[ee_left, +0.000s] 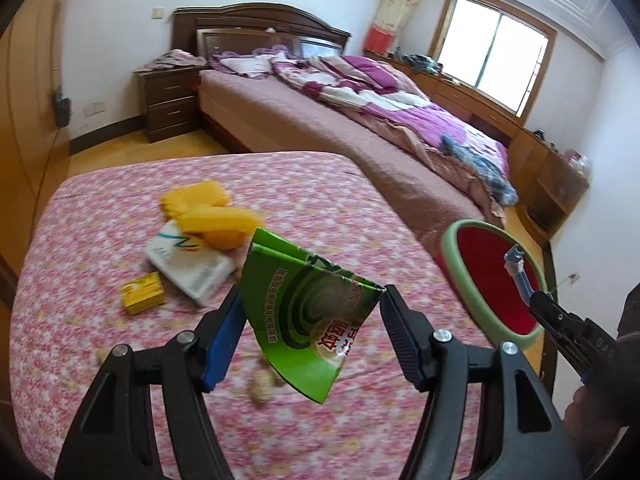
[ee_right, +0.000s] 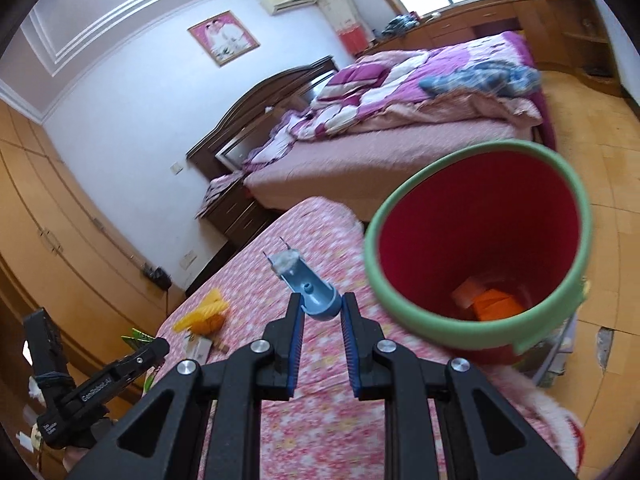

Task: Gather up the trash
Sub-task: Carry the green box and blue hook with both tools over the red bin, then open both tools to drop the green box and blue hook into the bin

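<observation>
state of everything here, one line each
left gripper: shut on green box
green box: flattened, held off the table
right gripper: shut on blue razor
blue razor: held by its handle end, head forward
bin: upright, some trash inside
white box: lying on the table under yellow packaging

"GeneRobot.AI" runs along the left claw [ee_right: 138, 354] (green box's [ee_left: 310, 312] print unreadable).

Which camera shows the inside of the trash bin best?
The right wrist view: it looks down into the bin to the orange scraps at the bottom. The left wrist view shows only its rim and red wall.
</observation>
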The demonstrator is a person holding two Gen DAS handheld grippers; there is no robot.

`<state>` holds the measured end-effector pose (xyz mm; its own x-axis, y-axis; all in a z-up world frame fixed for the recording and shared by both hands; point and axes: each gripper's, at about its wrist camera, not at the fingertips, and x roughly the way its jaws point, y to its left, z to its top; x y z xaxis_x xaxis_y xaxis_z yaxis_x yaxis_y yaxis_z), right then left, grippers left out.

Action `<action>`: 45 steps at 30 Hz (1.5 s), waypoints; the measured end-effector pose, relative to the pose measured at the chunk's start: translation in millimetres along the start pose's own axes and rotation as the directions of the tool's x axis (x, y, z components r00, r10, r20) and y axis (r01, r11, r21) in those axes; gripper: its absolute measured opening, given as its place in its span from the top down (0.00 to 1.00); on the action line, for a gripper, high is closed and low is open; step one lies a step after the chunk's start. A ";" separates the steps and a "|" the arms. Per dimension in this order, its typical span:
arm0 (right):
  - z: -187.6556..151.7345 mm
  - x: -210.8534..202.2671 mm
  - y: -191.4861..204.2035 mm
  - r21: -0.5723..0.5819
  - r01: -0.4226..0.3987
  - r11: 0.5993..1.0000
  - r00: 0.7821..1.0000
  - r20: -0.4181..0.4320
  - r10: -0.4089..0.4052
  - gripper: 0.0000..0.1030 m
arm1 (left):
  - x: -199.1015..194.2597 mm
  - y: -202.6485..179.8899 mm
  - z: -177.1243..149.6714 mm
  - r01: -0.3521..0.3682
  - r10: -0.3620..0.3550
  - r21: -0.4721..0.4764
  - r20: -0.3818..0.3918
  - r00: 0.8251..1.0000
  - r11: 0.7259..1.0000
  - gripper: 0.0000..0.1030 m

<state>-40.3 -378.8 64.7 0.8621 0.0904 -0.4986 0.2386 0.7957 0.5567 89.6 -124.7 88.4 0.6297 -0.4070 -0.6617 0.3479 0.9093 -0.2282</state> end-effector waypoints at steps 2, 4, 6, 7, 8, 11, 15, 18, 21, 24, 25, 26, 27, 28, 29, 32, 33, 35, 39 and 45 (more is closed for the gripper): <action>4.0 -7.8 -8.7 0.013 0.021 1.000 0.999 0.024 -0.021 0.80 | 2.7 -11.4 3.8 0.015 -0.015 0.022 -0.002 1.000 1.000 0.34; 6.4 -13.9 -17.3 0.028 0.043 0.999 0.998 0.048 -0.044 0.80 | 7.2 -28.6 8.4 0.036 -0.036 0.057 -0.004 0.999 0.998 0.34; 9.0 -19.3 -28.0 0.047 0.059 0.997 0.996 0.068 -0.062 0.80 | 11.3 -41.2 11.8 0.054 -0.054 0.080 -0.004 0.999 0.995 0.34; 10.0 -21.2 -32.4 0.051 0.070 0.996 0.994 0.075 -0.074 0.80 | 14.2 -50.1 13.9 0.066 -0.066 0.094 -0.007 0.998 0.993 0.34; 11.1 -22.7 -37.0 0.054 0.081 0.995 0.993 0.081 -0.085 0.80 | 16.7 -55.2 15.1 0.073 -0.073 0.101 -0.010 0.997 0.992 0.34; 15.8 -24.2 -51.1 0.075 0.103 0.992 0.990 0.093 -0.110 0.80 | 26.2 -75.5 18.3 0.095 -0.093 0.136 -0.019 0.995 0.986 0.34; 20.1 -27.0 -69.0 0.094 0.134 0.986 0.984 0.103 -0.144 0.80 | 41.2 -101.9 17.9 0.107 -0.104 0.191 -0.022 0.994 0.976 0.34; 21.1 -29.4 -83.3 0.106 0.164 0.981 0.978 0.111 -0.176 0.80 | 51.8 -116.4 15.4 0.133 -0.127 0.215 -0.041 0.991 0.968 0.34; 22.8 -29.9 -98.3 0.125 0.185 0.975 0.973 0.114 -0.199 0.80 | 63.7 -134.0 13.2 0.162 -0.151 0.242 -0.062 0.987 0.957 0.34; 24.1 -26.8 -110.6 0.142 0.195 0.970 0.971 0.108 -0.211 0.80 | 77.3 -151.7 11.6 0.192 -0.175 0.259 -0.089 0.981 0.947 0.34; 24.3 -25.0 -114.8 0.150 0.198 0.969 0.971 0.104 -0.215 0.80 | 80.7 -155.5 11.6 0.198 -0.179 0.261 -0.096 0.979 0.945 0.34; 23.4 -22.9 -117.7 0.158 0.200 0.967 0.971 0.100 -0.217 0.80 | 84.0 -159.8 11.5 0.205 -0.184 0.265 -0.102 0.978 0.942 0.34; 23.9 -20.7 -121.5 0.163 0.201 0.966 0.971 0.097 -0.218 0.80 | 88.1 -165.8 10.7 0.216 -0.193 0.272 -0.108 0.975 0.938 0.34; 23.5 -18.4 -125.2 0.166 0.207 0.964 0.970 0.094 -0.224 0.80 | 90.5 -170.7 9.7 0.224 -0.201 0.278 -0.109 0.974 0.934 0.34; 22.8 -17.6 -127.5 0.168 0.210 0.963 0.969 0.091 -0.228 0.80 | 93.5 -175.7 8.3 0.232 -0.209 0.286 -0.110 0.972 0.930 0.34; 20.2 -13.3 -133.4 0.181 0.211 0.961 0.971 0.079 -0.228 0.80 | 101.6 -184.9 3.9 0.270 -0.242 0.292 -0.126 0.962 0.918 0.34; 19.2 -12.3 -134.2 0.180 0.213 0.960 0.970 0.077 -0.229 0.80 | 105.3 -187.4 3.4 0.281 -0.252 0.289 -0.135 0.958 0.915 0.34; 19.5 -9.8 -137.8 0.178 0.214 0.960 0.970 0.072 -0.230 0.79 | 112.8 -190.0 2.3 0.296 -0.261 0.276 -0.156 0.953 0.914 0.34; 18.8 -6.8 -141.6 0.173 0.222 0.960 0.969 0.068 -0.236 0.78 | 126.2 -188.8 0.4 0.311 -0.266 0.239 -0.202 0.943 0.920 0.34; 20.2 -5.2 -142.8 0.178 0.214 0.961 0.971 0.068 -0.229 0.78 | 134.1 -188.9 -0.2 0.345 -0.302 0.192 -0.224 0.927 0.919 0.29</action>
<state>-69.8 -504.9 1.2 0.8129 -0.1345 -0.5666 0.4930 0.6768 0.5466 108.2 -351.1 42.6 0.3234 -0.6321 -0.7042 0.6703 0.6783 -0.3011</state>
